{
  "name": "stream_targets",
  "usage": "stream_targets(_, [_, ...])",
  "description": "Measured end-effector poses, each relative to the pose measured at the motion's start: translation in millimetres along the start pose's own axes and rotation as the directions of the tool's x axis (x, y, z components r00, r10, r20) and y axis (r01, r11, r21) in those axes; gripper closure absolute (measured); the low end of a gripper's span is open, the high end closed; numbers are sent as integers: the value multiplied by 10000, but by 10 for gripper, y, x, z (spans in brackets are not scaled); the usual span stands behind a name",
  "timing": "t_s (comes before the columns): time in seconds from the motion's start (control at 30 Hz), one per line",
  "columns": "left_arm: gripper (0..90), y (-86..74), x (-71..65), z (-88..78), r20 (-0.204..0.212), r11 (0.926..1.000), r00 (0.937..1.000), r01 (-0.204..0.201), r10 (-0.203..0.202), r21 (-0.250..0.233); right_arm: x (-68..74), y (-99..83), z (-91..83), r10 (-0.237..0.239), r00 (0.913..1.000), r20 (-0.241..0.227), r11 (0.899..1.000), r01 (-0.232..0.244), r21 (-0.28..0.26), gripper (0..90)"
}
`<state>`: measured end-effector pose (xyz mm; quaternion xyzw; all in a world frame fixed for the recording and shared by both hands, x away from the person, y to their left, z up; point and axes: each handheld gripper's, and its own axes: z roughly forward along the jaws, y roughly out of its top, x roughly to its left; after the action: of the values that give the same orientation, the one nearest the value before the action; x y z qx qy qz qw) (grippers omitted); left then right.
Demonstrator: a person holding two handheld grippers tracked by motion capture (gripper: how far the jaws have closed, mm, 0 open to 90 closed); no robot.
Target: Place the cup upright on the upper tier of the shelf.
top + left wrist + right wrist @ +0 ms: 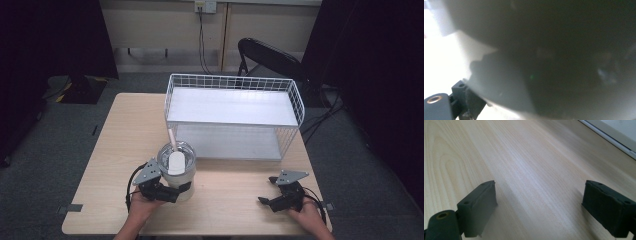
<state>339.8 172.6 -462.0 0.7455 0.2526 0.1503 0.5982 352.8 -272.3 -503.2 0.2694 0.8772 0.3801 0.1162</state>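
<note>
While my left gripper (167, 192) hugs the tumbler (176, 170) low on its wall, jaws closed around it, my right gripper (272, 201) rests wide apart and empty over bare table (225, 200), well right of the tumbler. I judge the cup rigid, smooth, likely slippery and top-heavy with its lid and straw (171, 137). Beyond the tumbler stands the wire rack (295, 100).

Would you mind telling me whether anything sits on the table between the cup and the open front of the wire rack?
Nothing visible does: the table is bare between the cup and the wire rack.
</note>
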Motion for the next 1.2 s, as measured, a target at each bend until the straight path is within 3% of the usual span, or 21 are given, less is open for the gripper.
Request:
stream_targets(0.07, [69,6,-9,0,-48,10000,10000,30,-30,39,0,0,0,1,10000,0,10000,-1,0,114])
stream_targets(0.17, [81,11,-19,-11,-220,9992,9991,-352,356,185,0,0,0,-1,10000,0,10000,1,1,114])
stream_targets(0.27, [87,22,-51,-14,-349,9991,9987,-368,375,201,0,0,0,1,10000,0,10000,-1,0,114])
stream_targets(0.53, [88,68,-98,18,-271,9981,9982,-536,544,297,0,0,0,6,10000,-2,10000,-6,1,114])
stream_targets(0.73, [89,147,-126,27,-161,9982,9986,-503,509,337,0,0,0,5,10000,-3,10000,-5,3,114])
stream_targets(0.97, [89,289,-130,22,-63,9999,9999,-119,120,112,0,0,0,6,10000,-2,10000,-6,1,114])
stream_targets(1.2, [89,449,-114,23,-100,9996,9997,-218,220,203,0,0,0,4,10000,-3,10000,-4,1,114])
